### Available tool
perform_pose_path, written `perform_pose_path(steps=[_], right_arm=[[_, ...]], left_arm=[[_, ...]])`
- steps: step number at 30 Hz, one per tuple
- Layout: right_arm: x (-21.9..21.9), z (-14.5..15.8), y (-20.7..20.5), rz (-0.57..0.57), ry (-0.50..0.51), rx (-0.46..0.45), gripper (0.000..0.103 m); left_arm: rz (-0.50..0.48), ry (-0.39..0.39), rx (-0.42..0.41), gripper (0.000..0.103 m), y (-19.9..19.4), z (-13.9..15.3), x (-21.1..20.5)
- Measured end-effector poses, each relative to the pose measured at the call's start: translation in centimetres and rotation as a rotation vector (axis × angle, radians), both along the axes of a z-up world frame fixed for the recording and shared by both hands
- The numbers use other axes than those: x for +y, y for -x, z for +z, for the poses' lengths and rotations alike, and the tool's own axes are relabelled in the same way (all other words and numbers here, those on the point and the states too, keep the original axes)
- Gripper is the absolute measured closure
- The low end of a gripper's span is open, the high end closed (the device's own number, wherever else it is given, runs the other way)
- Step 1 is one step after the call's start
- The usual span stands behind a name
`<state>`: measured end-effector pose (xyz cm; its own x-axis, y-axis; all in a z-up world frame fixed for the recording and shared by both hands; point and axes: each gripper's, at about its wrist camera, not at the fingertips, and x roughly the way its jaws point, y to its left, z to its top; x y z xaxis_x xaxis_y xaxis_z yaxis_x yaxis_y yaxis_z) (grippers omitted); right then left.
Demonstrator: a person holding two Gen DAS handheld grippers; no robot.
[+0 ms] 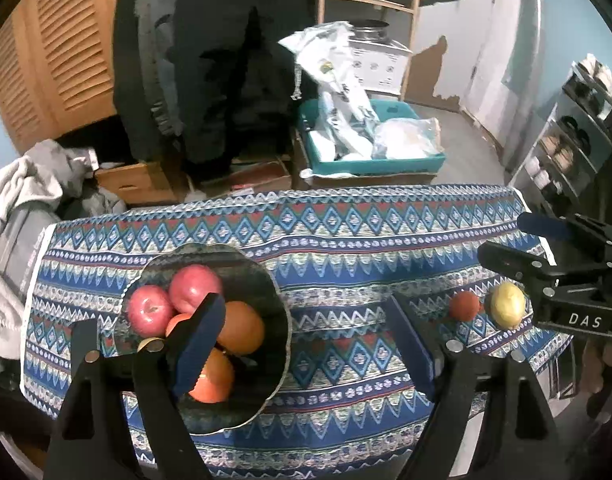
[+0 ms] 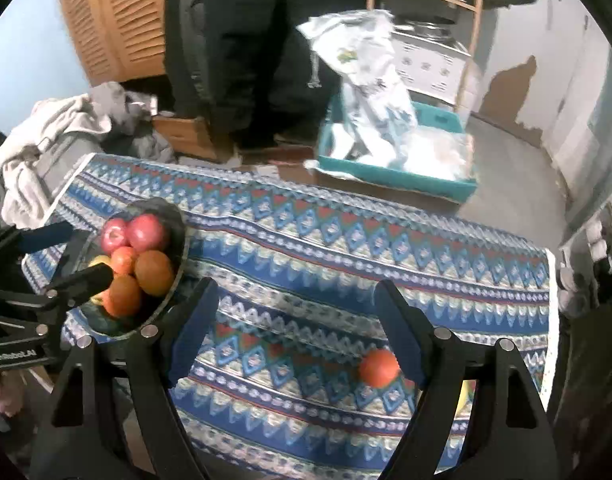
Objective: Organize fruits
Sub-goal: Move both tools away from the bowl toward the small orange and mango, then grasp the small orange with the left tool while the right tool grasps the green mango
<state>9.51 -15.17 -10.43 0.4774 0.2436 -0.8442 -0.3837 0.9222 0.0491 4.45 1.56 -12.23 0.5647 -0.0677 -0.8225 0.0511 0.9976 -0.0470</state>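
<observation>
Fruits: small orange-red round fruit [image 2: 378, 368] and yellow lemon [image 1: 507, 305] lie loose on patterned bench [image 2: 345, 248]; rest in dark bowl [image 1: 274, 292]. Both grippers' fingers apart, empty. Right gripper [image 2: 296, 332]: centre on fruit w/ gentle squeeze.

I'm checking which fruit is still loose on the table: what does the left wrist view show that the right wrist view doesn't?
Only the left wrist view shows the round yellow lemon clearly; the right wrist view barely shows it behind a finger. Only the right wrist view shows the left tool at the bowl. Both share the dark fruit bowl, the small loose orange tangerine and the blue patterned tablecloth.
</observation>
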Motion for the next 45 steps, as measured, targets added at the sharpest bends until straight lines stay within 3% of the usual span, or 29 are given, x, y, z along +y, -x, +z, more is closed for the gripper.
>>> perform_pose_path(steps=[20, 35, 45], right_arm=[[-13.2, -3.7, 0.5, -0.203, 0.018, 0.077, 0.019], [-17.7, -11.3, 0.0, -0.291, 0.037, 0.271, 0.018], [-18.3, -14.5, -0.1, -0.300, 0.043, 0.345, 0.018]], left_arm=[[-0.169, -0.056, 0.049, 0.016, -1.9, -2.8, -11.1], [-0.214, -0.067, 0.122, 0.016, -3.6, -7.3, -15.0], [-0.221, -0.056, 0.175, 0.016, -4.7, -10.2, -16.3]])
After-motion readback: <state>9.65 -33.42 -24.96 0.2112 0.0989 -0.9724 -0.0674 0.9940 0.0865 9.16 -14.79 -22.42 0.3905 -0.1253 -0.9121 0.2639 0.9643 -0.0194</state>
